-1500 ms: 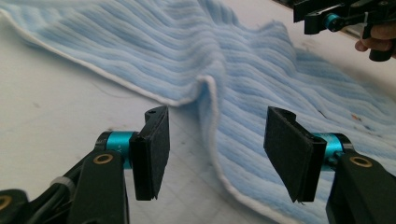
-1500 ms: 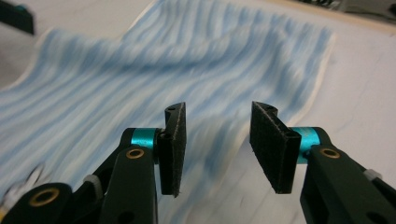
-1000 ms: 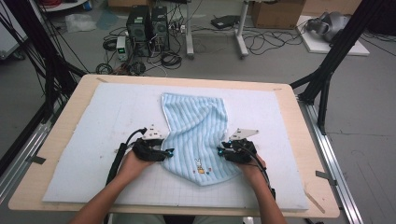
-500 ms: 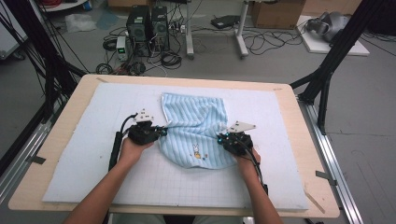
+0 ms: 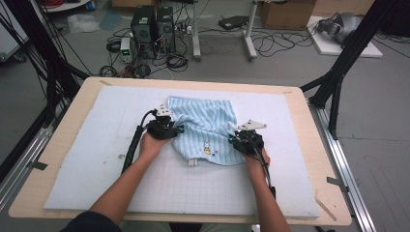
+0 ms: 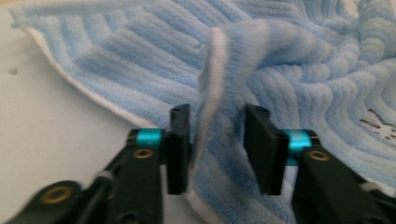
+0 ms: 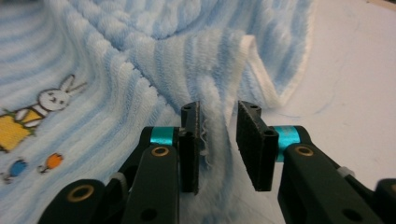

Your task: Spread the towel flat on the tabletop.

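**Both grippers up the towel sides, jaws letting go**

Since the earlier frames both hands have slid away from the person: the left gripper [image 5: 180,128] from the towel's near-left edge to its left side farther up, the right gripper [image 5: 233,139] a shorter way up the right side. The towel [image 5: 205,128] has bunched with them; it lay longer and flatter before, near end closer to the person, and is now shorter and rumpled in the middle.

Left gripper: jaws have just been opening. In the left gripper view they stand apart with a raised fold of towel [image 6: 219,93] between them; the fold leans on the left pad, clear of the right pad. Not pinched.

Right gripper: jaws have just been opening too. In the right gripper view a standing ridge of towel [image 7: 210,65] rises between the pads, fibres brushing the left pad, gap to the right pad. Not pinched.

Towel: light blue, striped, on the white mat [image 5: 96,159] at table centre. Long axis runs roughly away from the person, near end skewed a little right. Far edge fairly straight; near end rounded, with a small white tag [image 5: 192,163] sticking out. Rabbit print [image 5: 208,146] near that end, just left of the right gripper. Towel lies between the two grippers, each at one side edge, jaws pointing inward across it.

Wooden table [image 5: 67,116] rim shows around the mat.
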Available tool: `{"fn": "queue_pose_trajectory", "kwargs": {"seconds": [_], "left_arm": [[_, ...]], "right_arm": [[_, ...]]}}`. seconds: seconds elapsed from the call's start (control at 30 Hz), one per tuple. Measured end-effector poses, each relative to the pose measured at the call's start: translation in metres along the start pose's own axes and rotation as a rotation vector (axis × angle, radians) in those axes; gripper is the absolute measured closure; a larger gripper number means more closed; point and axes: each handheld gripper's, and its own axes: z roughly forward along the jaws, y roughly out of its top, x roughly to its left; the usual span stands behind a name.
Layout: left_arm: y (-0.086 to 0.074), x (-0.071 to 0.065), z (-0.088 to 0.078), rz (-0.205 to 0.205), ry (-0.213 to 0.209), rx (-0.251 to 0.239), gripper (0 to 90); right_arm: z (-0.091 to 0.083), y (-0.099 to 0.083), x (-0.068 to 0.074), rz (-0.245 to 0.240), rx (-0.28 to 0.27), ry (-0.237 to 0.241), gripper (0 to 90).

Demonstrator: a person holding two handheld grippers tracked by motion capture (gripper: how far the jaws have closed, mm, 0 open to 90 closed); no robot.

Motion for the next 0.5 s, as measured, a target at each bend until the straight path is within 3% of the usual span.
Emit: {"fn": "queue_pose_trajectory", "kwargs": {"seconds": [0.1,0.23,0.37,0.5], "left_arm": [[-0.003,0.002,-0.013,-0.036,-0.004,-0.048,48.8],[-0.013,0.002,-0.034,-0.031,-0.009,-0.076,47.6],[-0.026,-0.005,-0.045,-0.003,-0.066,-0.057,49.1],[-0.031,-0.016,-0.048,0.032,-0.136,-0.025,49.2]], "right_arm": [[-0.017,-0.002,-0.004,0.017,-0.053,0.012,63.6],[-0.037,-0.006,-0.005,-0.005,-0.069,0.029,61.4],[-0.05,-0.014,-0.006,-0.023,-0.078,0.038,59.5],[-0.054,-0.019,-0.01,0.007,-0.084,0.038,58.1]]}}
